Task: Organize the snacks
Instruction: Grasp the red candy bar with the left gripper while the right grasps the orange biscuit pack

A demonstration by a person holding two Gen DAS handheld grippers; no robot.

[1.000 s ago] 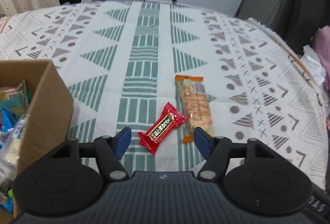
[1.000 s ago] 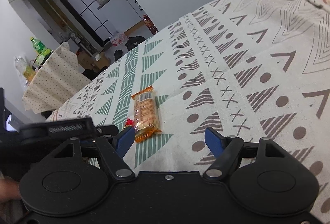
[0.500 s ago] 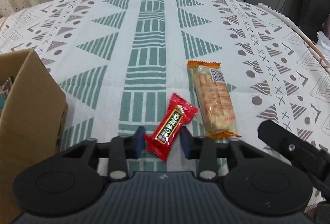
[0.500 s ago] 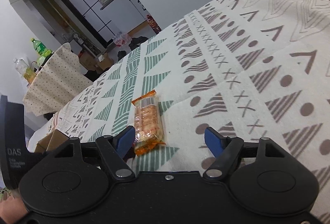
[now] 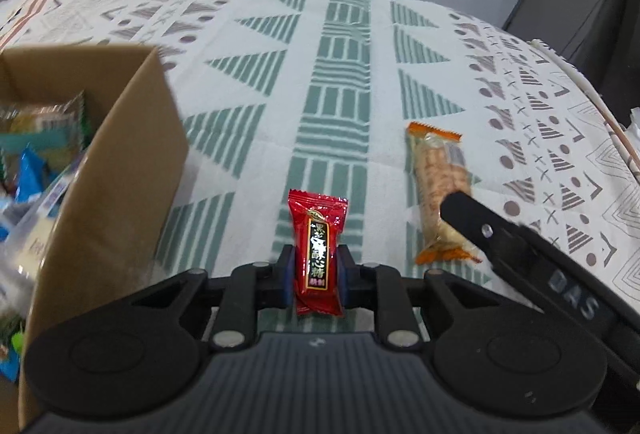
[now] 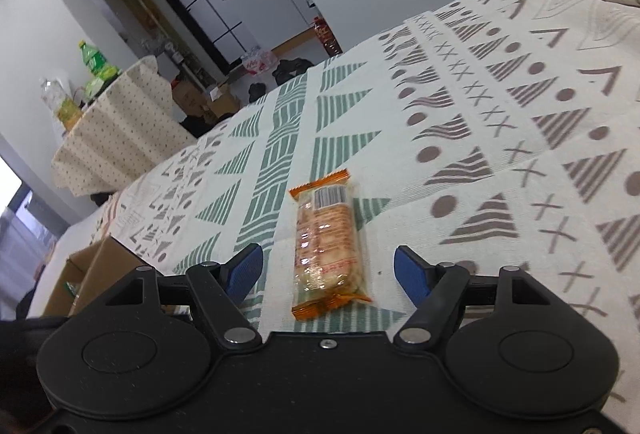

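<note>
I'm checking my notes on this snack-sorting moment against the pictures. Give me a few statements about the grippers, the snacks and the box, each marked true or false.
1. The left gripper is shut on the red candy. True.
2. The right gripper is shut on the cracker pack. False: it is open, its fingers on either side of the pack.
3. The cardboard box holds no snacks. False: several wrapped snacks lie inside.
4. The cracker pack lies on the patterned tablecloth. True.
5. The box stands to the right of the red candy in the left wrist view. False: it stands to its left.
</note>
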